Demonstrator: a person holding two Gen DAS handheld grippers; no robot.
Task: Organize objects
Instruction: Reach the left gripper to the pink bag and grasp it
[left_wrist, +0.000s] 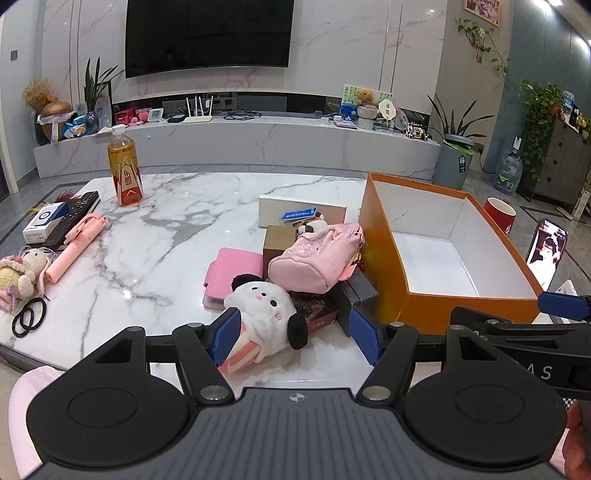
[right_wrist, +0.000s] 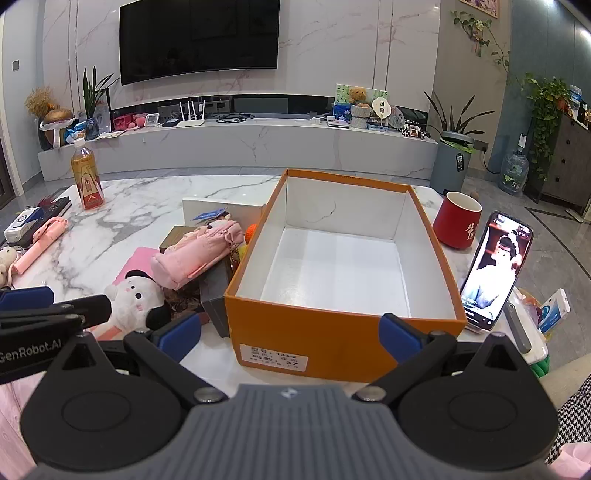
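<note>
We hold our left gripper with its blue pads spread wide around the panda plush. The left pad sits against the plush's pink-striped side, while the right pad stands clear of its black ear, so nothing is pinched yet. The plush lies on the marble table at the near edge of a small heap.

Just behind the plush rests a pink pouch, leaning on a brown box, with a flat pink wallet to the left and a white box farther back. A dark box stands between the heap and the orange box.

Our right gripper is spread as wide as it goes and holds nothing. Its pads hover in front of the near wall of the orange box, whose white inside is bare.

To the right of that box stand a red mug and a propped phone with its screen lit. On the far left of the table we see a drink bottle, a pink selfie stick, a small crochet doll and black hair ties.
</note>
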